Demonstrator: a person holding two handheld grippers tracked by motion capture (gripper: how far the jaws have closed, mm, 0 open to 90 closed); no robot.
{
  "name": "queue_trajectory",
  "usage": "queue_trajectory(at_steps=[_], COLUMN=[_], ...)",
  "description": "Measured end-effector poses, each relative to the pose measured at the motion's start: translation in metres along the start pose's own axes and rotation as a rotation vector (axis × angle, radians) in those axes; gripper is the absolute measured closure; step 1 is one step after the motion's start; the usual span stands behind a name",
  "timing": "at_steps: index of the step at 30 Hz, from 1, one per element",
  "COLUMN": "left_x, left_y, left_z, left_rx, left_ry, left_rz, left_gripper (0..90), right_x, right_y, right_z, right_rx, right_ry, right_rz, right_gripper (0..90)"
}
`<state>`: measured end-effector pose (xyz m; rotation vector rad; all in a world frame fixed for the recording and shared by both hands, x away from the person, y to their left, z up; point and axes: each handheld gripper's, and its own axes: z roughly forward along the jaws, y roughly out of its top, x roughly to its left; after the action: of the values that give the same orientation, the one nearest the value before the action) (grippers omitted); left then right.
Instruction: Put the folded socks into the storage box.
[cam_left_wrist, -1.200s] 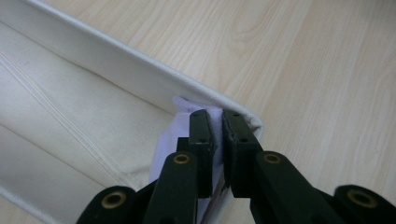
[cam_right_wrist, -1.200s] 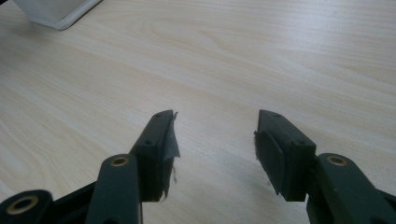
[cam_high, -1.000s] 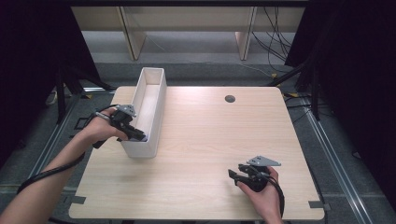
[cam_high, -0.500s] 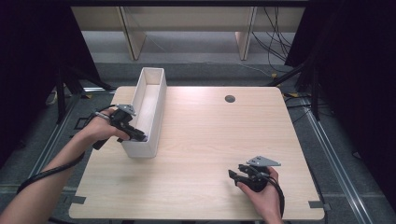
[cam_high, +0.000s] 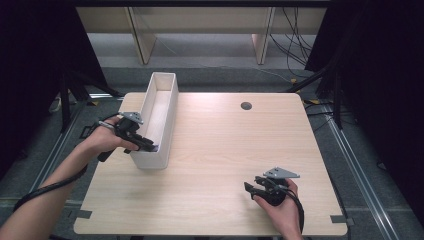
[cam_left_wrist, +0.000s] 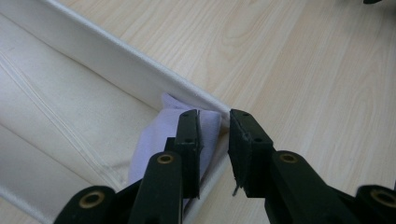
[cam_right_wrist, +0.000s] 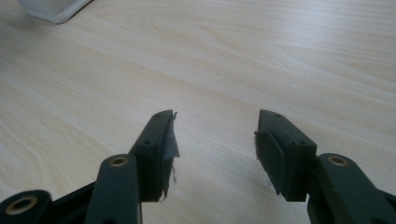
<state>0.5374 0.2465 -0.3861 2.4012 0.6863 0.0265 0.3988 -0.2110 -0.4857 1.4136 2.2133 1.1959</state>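
We see the left tongs (cam_high: 150, 145) reaching over the near end of a long white box (cam_high: 166, 87) that stands on the left side of the light wooden table (cam_high: 225, 145). In the left gripper view these tongs (cam_left_wrist: 214, 123) straddle the box's right wall (cam_left_wrist: 116, 56): one jaw is inside the box, the other outside above the table. A pale lilac cloth (cam_left_wrist: 159, 135) lies bunched in the near inside corner of the box, leaning against that wall and just behind the inner jaw. The jaws have just been opening; between them we see the top edge of the box wall and a gap, and the pads press on nothing, so we read the left tongs as released. Whether the inner jaw touches the cloth we cannot tell. The right tongs (cam_high: 251, 186) rest at the near right part of the table, well apart from the box and the cloth, held in the person's right hand (cam_high: 280, 210). In the right gripper view these tongs (cam_right_wrist: 215, 135) stand spread wide over bare wood with nothing between them, and a corner of the white box shows far off at the upper left.
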Motion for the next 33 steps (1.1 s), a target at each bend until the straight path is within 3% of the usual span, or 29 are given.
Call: queue_trajectory(at_steps=[10, 14, 15, 17, 20, 22, 24, 26, 33], left_x=[-0.008, -0.015, -0.017, -0.022, -0.029, -0.034, -0.037, -0.044, -0.062], left_y=[-0.003, -0.007, -0.008, -0.012, -0.015, -0.018, -0.020, -0.023, -0.029], left_z=[-0.008, -0.012, -0.013, -0.015, -0.017, -0.019, -0.021, -0.023, -0.028], left_rx=[-0.046, -0.098, -0.115, -0.153, -0.188, -0.204, -0.222, -0.250, -0.336], left_ry=[0.013, 0.030, 0.035, 0.048, 0.065, 0.071, 0.089, 0.105, 0.154], left_rz=[-0.004, -0.027, -0.031, -0.045, -0.060, -0.065, -0.068, -0.085, -0.111], left_gripper=[67.0, 61.1, 59.6, 57.6, 53.3, 51.4, 50.4, 47.7, 45.0], right_x=[-0.003, 0.000, -0.002, -0.003, 0.000, 0.000, -0.003, 0.000, -0.002], right_y=[0.000, 0.000, 0.000, 0.000, -0.001, -0.001, 0.000, 0.000, 0.000], right_z=[-0.002, -0.002, -0.001, -0.001, -0.001, -0.001, -0.001, -0.003, -0.003], right_rx=[0.012, 0.016, 0.009, -0.003, 0.001, 0.004, 0.002, 0.013, 0.009], right_ry=[-0.005, 0.003, 0.000, 0.009, 0.001, 0.001, 0.002, -0.015, -0.020], right_rz=[-0.016, 0.016, -0.009, -0.007, 0.036, 0.039, 0.002, 0.031, 0.007], right_gripper=[46.8, 46.4, 46.3, 46.3, 46.1, 46.0, 46.0, 45.9, 45.7])
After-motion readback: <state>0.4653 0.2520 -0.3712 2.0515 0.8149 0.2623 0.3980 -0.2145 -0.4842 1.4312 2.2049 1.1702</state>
